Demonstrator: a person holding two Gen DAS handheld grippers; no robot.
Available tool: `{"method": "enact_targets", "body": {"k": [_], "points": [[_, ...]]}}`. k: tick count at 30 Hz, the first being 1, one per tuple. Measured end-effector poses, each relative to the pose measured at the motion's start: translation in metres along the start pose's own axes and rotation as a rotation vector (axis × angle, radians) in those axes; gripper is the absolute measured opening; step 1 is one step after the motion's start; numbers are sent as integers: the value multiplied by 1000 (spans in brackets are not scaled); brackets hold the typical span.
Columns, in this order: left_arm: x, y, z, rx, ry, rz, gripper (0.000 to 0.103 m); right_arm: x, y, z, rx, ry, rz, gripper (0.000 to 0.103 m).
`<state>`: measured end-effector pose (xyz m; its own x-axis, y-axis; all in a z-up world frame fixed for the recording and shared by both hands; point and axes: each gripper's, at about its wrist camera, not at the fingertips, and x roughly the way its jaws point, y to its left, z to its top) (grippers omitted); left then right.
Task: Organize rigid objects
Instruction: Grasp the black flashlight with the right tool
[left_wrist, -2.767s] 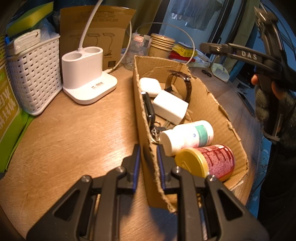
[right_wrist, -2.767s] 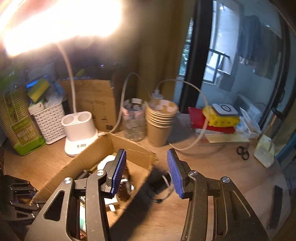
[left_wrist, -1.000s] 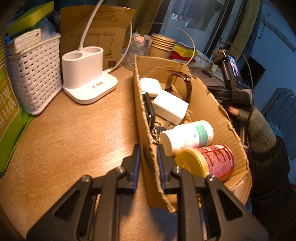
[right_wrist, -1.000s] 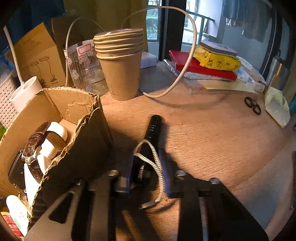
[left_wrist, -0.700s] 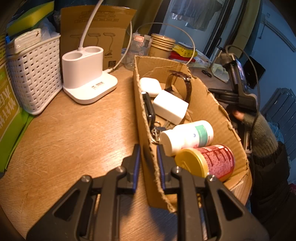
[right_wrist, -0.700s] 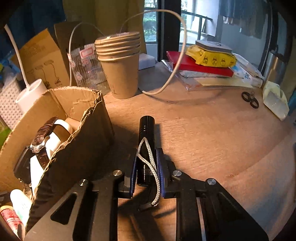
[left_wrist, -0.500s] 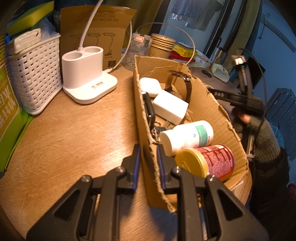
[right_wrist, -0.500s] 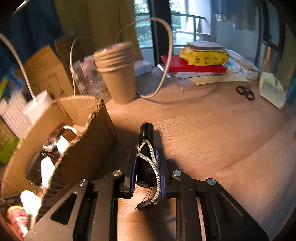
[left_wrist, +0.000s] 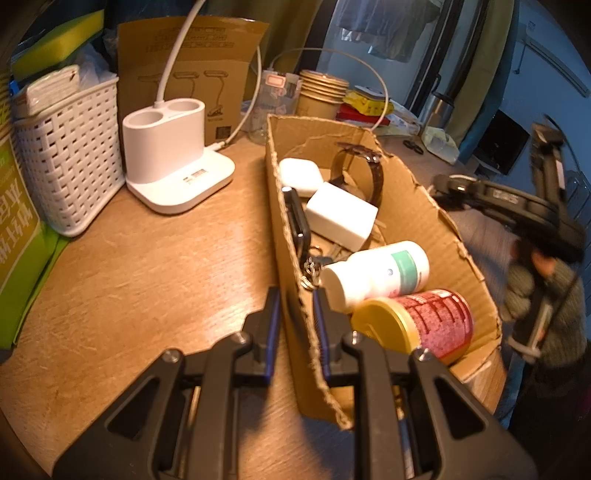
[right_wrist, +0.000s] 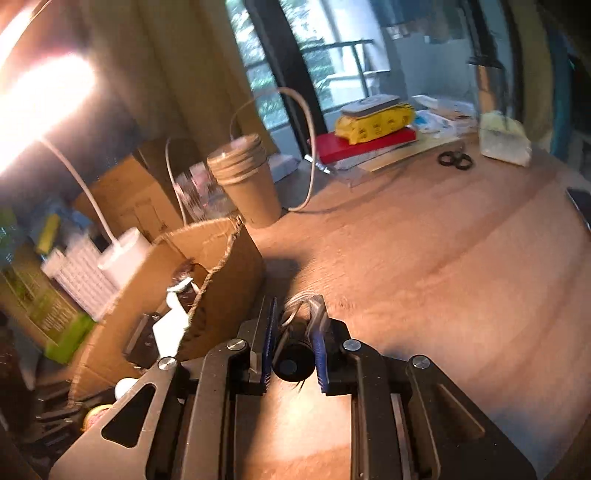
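Cardboard box (left_wrist: 413, 192) already has bottles, watch, charger etc. inside. Left gripper (left_wrist: 295, 325) jaws clamped on box wall. Right gripper (right_wrist: 293, 341) jaws clamped on black flashlight (right_wrist: 293, 360), above desk (right_wrist: 424, 266) beside box; it's not yet in.

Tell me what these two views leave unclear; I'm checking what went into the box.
- Flashlight, right wrist view: only its end shows, the right gripper covers the body.
- Keys, left wrist view: mostly behind the cardboard box wall.
- Box contents, right wrist view: motion-blurred.
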<state>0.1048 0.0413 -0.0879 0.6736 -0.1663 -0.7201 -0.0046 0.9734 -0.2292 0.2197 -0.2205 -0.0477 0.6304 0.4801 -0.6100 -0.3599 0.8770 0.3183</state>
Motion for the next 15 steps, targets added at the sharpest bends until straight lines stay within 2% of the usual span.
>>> {"method": "enact_targets", "body": {"k": [2, 8, 13, 14, 15], "points": [[0, 0, 0, 2, -2, 2, 19, -9, -1, -5, 20, -22, 4, 20], [0, 1, 0, 1, -4, 1, 19, -8, -2, -7, 6, -11, -25, 19], [1, 1, 0, 1, -3, 1, 19, 1, 2, -19, -52, 36, -74, 18], [1, 1, 0, 1, -3, 1, 19, 3, 4, -23, -68, 45, -92, 12], [1, 1, 0, 1, -3, 1, 19, 6, 6, -27, -91, 60, -112, 10]]}}
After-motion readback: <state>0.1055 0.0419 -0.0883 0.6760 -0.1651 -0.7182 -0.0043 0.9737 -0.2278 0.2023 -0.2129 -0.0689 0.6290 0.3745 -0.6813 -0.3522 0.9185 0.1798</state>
